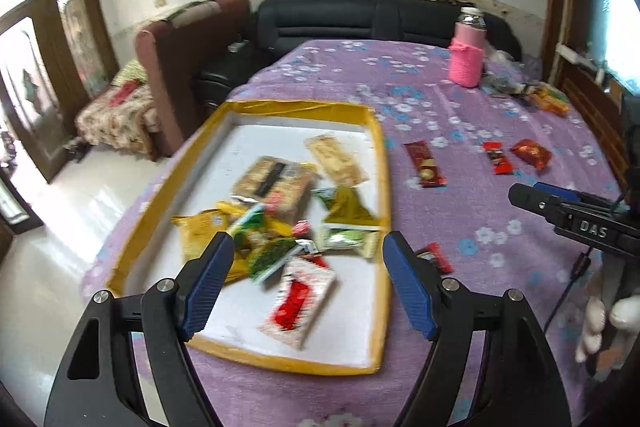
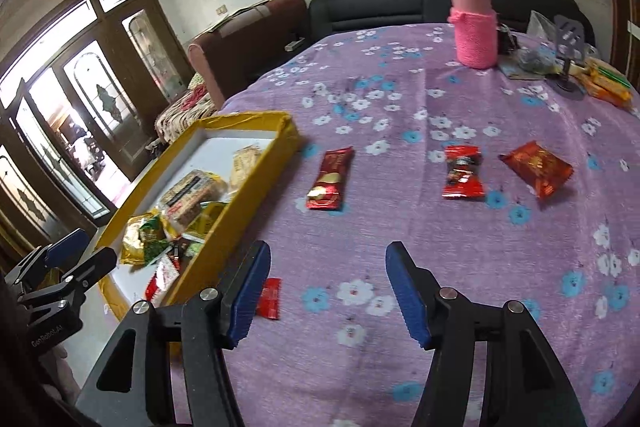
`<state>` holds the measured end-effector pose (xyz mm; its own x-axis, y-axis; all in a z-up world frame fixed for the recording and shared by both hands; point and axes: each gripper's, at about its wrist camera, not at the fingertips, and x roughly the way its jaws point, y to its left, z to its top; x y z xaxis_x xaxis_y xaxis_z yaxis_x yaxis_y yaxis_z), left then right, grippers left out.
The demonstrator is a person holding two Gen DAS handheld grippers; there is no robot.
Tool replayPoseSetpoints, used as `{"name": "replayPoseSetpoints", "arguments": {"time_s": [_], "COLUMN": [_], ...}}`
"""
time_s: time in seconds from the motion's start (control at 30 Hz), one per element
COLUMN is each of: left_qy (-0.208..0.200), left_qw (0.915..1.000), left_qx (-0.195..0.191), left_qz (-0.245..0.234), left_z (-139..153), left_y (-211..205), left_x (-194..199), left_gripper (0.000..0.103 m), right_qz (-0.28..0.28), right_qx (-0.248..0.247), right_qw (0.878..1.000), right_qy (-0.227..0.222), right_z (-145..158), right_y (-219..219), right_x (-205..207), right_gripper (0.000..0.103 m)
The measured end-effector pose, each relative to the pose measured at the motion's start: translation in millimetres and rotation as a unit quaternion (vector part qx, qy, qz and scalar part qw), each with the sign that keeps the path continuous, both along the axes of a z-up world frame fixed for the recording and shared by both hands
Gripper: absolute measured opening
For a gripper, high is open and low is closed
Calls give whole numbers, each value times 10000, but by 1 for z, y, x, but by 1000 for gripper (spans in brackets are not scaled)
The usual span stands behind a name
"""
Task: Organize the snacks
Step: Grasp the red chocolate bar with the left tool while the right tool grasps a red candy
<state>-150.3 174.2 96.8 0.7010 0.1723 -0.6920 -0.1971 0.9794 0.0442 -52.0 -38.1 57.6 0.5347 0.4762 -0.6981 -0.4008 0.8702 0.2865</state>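
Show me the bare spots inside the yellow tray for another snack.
The yellow-rimmed white tray is bare along its far edge and far-left corner, beyond the beige cracker packet, and in the near-right corner beside the red-and-white packet. The middle is crowded with overlapping green and yellow wrappers.

Purple flowered tablecloth (image 2: pixel 440 247); yellow tray (image 1: pixel 256 105), seemingly white inside; pink bottle sleeve (image 2: pixel 475 35).

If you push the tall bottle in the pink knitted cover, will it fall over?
Probably, if pushed high: the tall bottle in the pink knitted cover stands upright on soft purple flowered cloth. The knit likely gives grip, not slip.
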Motion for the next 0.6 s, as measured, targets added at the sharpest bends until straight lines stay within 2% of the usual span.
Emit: {"name": "replayPoseSetpoints", "arguments": {"time_s": [0.1, 0.2, 0.33, 0.43, 0.6], "left_qy": [4, 189, 396, 599, 869], "left_qw": [9986, 9940, 9863, 9822, 9770], "left_qx": [-395, -869, -1197, -1224, -1342], "left_qz": [-340, -638, -1064, -1290, -1409], "left_z": [2, -2, -10, -20, -34], "left_y": [-5, -13, -34, -53, -64], "left_x": [10, 30, 62, 93, 130], "left_gripper": [77, 77, 77, 77, 77], "right_qz": [-317, -789, -1282, -1399, -1103], "right_qx": [-52, -15, 5, -91, -219], "right_qw": [9995, 9968, 9914, 9897, 9933], "right_qy": [2, 108, 245, 301, 277], "right_z": [-2, -5, -12, -17, -22], "right_y": [-29, -65, -99, -100, -65], "right_x": [9, 25, 49, 70, 98], "right_gripper": [62, 62, 65, 65, 64]}}
